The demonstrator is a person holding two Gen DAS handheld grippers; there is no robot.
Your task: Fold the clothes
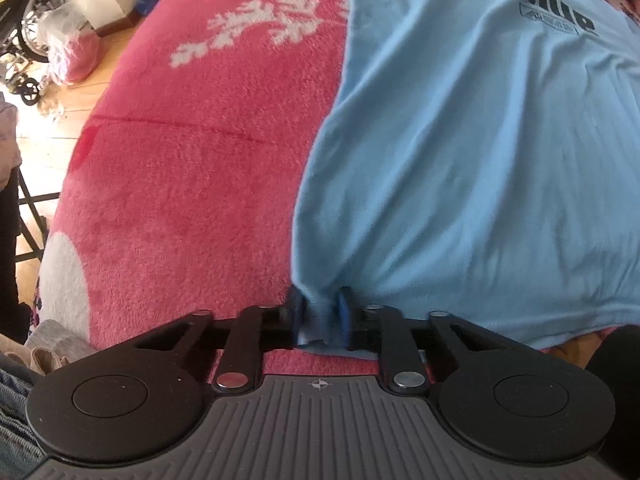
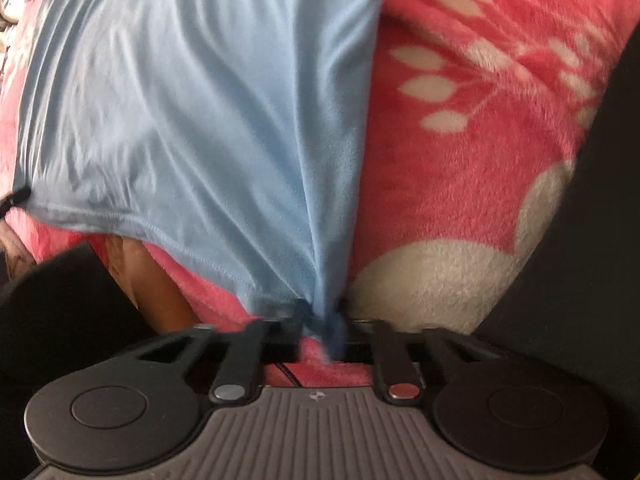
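Both grippers, left gripper (image 1: pixel 320 312) and right gripper (image 2: pixel 320 316), low in frame, pinch hem corners of soft, light blue T-shirt (image 1: pixel 460 160) on pink blanket (image 1: pixel 192 184); limp cloth, corners suit.

T-shirt (image 1: pixel 460 160) lying spread on the blanket (image 1: pixel 200 180), left gripper (image 1: pixel 320 312) pinching its near left corner, right gripper (image 2: pixel 318 316) pinching its near right corner

Left hand-held gripper (image 1: pixel 320 312) and right hand-held gripper (image 2: pixel 318 316) both clamped, pointing steeply down.
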